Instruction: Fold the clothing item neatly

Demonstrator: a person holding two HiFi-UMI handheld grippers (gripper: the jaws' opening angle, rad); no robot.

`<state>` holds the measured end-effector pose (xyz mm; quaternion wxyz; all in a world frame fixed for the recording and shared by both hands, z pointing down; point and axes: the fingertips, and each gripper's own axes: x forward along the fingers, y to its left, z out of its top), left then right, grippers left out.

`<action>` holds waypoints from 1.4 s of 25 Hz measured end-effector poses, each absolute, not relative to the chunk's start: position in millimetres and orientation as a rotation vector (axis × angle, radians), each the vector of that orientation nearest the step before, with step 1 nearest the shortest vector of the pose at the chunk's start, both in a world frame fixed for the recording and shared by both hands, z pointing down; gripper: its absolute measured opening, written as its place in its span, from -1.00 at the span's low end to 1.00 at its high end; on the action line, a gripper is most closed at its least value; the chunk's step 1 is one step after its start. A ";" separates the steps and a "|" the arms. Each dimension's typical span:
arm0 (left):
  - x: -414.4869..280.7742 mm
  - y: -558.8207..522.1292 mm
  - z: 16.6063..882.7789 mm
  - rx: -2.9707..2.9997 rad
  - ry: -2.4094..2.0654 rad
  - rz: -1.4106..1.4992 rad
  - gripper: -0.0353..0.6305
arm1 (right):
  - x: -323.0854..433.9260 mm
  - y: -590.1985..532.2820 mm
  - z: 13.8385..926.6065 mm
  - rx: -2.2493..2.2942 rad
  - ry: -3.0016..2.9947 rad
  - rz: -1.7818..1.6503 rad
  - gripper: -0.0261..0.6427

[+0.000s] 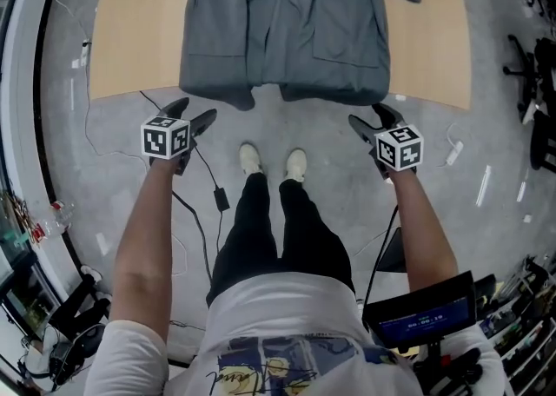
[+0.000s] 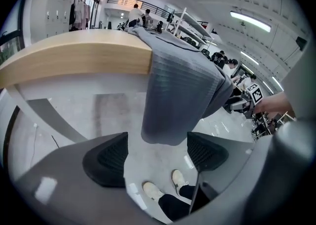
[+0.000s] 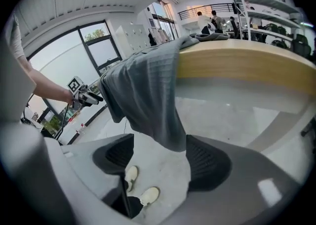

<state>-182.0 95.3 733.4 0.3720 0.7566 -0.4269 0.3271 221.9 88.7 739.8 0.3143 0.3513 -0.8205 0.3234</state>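
Pale wood surface (image 1: 139, 29) fills the top of the head view, smooth w/ a rounded edge. Grey garment (image 1: 287, 29) lies spread on it: soft ribbed knit, patch pockets, hem drooping over the near edge, prob. so the corners are grabbable. Left claw (image 1: 193, 113) & right claw (image 1: 373, 118), mid-frame, are both spread wide & empty, one below each hem corner.

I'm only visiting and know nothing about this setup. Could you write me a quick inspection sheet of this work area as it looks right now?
Surface: wooden table.
Job's things: grey garment spread on it, hem hanging over the near edge.
Clutter: nothing seen on the table.
Grippers: left gripper and right gripper both open, empty, near the hem's corners, not touching it.
Cables: black cable across the floor.
Surroundings: black chairs at right; people far off.
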 end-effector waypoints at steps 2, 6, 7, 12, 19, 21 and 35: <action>-180.1 85.1 733.6 1.973 -1.091 0.854 0.28 | 221.1 81.0 742.3 0.912 -2.195 0.856 0.05; -168.8 69.0 737.9 2.058 -1.016 0.936 0.31 | 214.6 73.6 750.0 0.836 -2.234 0.843 0.05; -164.8 66.7 740.6 2.068 -0.993 0.941 0.32 | 213.3 71.8 752.6 0.817 -2.234 0.835 0.05; -143.2 61.1 743.3 2.113 -0.886 0.936 0.33 | 205.1 68.8 760.1 0.777 -2.237 0.846 0.05; -127.0 71.4 728.2 2.158 -0.788 0.908 -0.16 | 181.1 76.7 748.3 0.730 -2.297 0.879 -0.16; -121.9 75.8 721.8 2.155 -0.780 0.858 -0.29 | 176.1 79.0 744.3 0.716 -2.308 0.874 -0.44; -106.2 113.9 679.6 2.170 -0.709 0.659 -0.82 | 154.3 114.5 700.2 0.785 -2.372 0.949 -0.85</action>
